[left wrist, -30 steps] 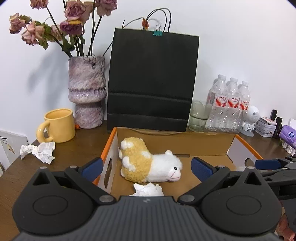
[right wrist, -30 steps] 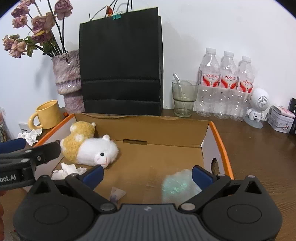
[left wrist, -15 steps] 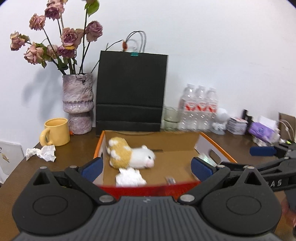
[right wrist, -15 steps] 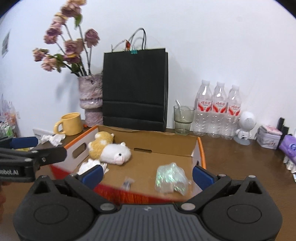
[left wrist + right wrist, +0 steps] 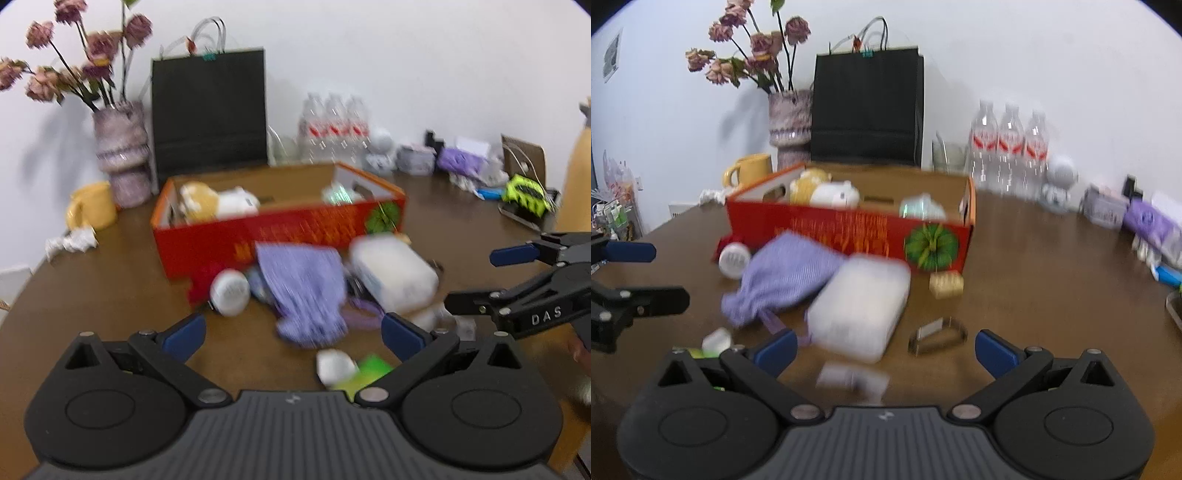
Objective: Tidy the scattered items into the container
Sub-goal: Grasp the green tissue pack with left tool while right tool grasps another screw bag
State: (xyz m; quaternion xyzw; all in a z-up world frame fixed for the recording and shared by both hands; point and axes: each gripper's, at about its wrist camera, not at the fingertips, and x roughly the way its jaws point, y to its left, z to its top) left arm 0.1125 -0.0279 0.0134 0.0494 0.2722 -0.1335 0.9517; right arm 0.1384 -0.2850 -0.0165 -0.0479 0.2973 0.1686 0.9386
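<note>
Right wrist view: my right tongs (image 5: 884, 349) spread empty, low centre, aimed at white pack (image 5: 858, 304) for boxing; left tongs (image 5: 291, 330) also spread, empty.

Red box (image 5: 849, 229), lilac striped pouch (image 5: 783, 277), yellow mug (image 5: 750, 171)

Both tools pulled back from over the red box (image 5: 849, 229) — a second ago they looked down into it, now its whole front wall shows. Left tool (image 5: 291, 332) and right tool (image 5: 884, 345) sit wide open and empty as before. New in view on the bench (image 5: 1034, 277) in front of the box: purple pouch (image 5: 783, 277), white packet (image 5: 860, 306), round white lid (image 5: 734, 260), small tan block (image 5: 946, 283). Frames now motion-blurred.
</note>
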